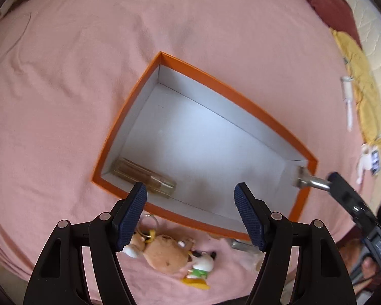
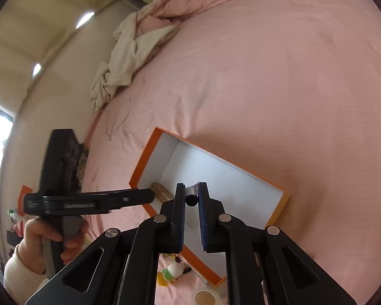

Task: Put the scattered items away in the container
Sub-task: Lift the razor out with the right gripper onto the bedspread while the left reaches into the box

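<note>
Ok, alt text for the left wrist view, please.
The open left tool hovers over the near rim of an orange box on a pink bedsheet, with a brown bottle lying inside. The right tool brings a metal object over the box's right end; plush keychain toys lie outside.

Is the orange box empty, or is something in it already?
Not empty. A clear brownish bottle lies on its side in one corner of the orange box; the rest of its white floor is bare.

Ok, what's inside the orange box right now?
Inside the orange box one amber bottle lies along the near wall. The right gripper holds a metal item over the far end. The near wall hides the floor strip behind it.
</note>
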`<state>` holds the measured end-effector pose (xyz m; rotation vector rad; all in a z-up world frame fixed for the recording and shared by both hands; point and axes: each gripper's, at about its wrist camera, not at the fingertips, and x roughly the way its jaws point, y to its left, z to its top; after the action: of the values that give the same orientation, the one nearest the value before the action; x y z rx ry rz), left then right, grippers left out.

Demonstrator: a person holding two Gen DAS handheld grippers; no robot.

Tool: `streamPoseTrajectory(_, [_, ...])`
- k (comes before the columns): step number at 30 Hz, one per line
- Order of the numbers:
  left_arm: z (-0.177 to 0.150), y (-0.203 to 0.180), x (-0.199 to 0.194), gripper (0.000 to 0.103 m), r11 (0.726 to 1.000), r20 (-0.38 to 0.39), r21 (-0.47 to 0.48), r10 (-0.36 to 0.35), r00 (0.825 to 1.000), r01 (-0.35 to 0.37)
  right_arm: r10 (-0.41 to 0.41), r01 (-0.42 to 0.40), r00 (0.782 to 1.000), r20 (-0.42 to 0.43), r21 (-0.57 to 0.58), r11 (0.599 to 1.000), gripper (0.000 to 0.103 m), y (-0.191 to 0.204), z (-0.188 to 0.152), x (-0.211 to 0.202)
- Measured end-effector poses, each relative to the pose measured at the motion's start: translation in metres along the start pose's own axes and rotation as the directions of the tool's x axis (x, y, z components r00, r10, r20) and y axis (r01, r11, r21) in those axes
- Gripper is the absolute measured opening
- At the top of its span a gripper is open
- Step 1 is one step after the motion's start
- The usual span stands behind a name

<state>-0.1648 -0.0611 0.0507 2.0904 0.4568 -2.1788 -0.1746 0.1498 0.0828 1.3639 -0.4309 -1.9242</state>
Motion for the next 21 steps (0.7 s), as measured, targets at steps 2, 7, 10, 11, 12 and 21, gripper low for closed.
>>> streamPoseTrajectory(2, [0.011, -0.002, 0.016, 0.072, 0.998, -0.093, -0.001, 0.064, 0.994, -0.065, 0.015, -0.016, 0.999, 0.032, 0.02, 1.0, 0.01, 0.002, -0.007, -0.018])
streamPoseTrajectory(7, [0.03, -0.005, 0.053, 0.072, 0.985, -0.268, -0.041, 0.152, 0.951, -0.169, 0.037, -0.041, 0.997, 0.073, 0.059, 0.997, 0.01, -0.009, -0.01, -0.046])
streamPoseTrajectory(10, [0.03, -0.006, 0.07, 0.097, 0.983, -0.262, -0.097, 0.124, 0.957, -0.154, 0.045, -0.052, 0.994, 0.103, 0.064, 0.997, 0.01, -0.013, -0.008, -0.062])
streamPoseTrajectory(11, [0.029, -0.008, 0.073, 0.102, 0.983, -0.247, -0.108, 0.119, 0.962, -0.149, 0.048, -0.056, 0.992, 0.113, 0.065, 0.996, 0.01, -0.014, -0.007, -0.067])
streamPoseTrajectory(12, [0.028, -0.01, 0.076, 0.102, 0.981, -0.231, -0.112, 0.129, 0.964, -0.159, 0.051, -0.059, 0.991, 0.123, 0.066, 0.996, 0.01, -0.016, -0.007, -0.072])
streamPoseTrajectory(21, [0.023, 0.001, 0.045, 0.103, 0.964, 0.102, -0.264, -0.005, 0.995, 0.032, 0.063, -0.079, 0.978, 0.197, 0.078, 0.994, 0.01, -0.025, -0.002, -0.111])
